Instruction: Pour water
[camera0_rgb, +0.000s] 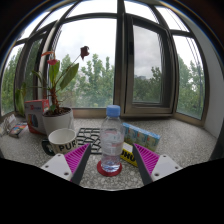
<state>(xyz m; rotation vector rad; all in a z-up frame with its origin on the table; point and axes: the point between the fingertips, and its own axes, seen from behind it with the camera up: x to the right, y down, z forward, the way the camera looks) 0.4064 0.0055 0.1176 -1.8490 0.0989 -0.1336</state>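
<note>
A water bottle blocks the gap between the tool's spread fingers; a paper cup crowds ahead-left, bare surface lies ahead-right.

Water bottle stands upright between my tool's spread pink pads, white cup just left, on desk.

White cup: partial "PU" lettering only.
</note>
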